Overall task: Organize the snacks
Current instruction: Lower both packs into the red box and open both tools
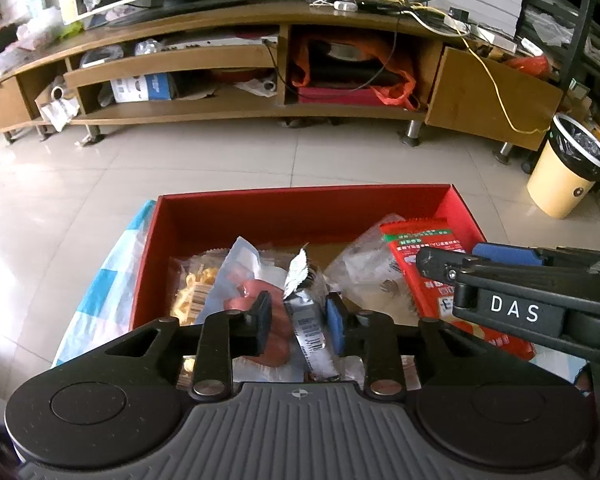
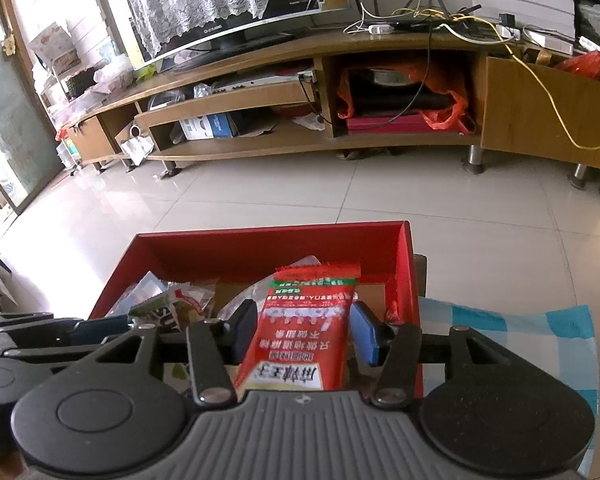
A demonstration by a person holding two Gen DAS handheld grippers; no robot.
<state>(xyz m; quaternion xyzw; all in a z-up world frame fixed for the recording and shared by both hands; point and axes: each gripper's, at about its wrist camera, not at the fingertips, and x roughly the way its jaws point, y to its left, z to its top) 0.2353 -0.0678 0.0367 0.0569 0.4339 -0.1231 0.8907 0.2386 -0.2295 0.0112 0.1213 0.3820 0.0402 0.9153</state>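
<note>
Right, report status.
Left gripper: jaws open around silver packet. Right gripper: jaws shut on red packet, over box. Grippers side by side, tight.

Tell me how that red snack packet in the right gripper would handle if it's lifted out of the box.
The red packet looks like thin glossy film, so it would probably flex and droop beyond the pads. It seems flat and lightly filled, so likely light. The shiny surface may slip in the right gripper if held loosely.
</note>
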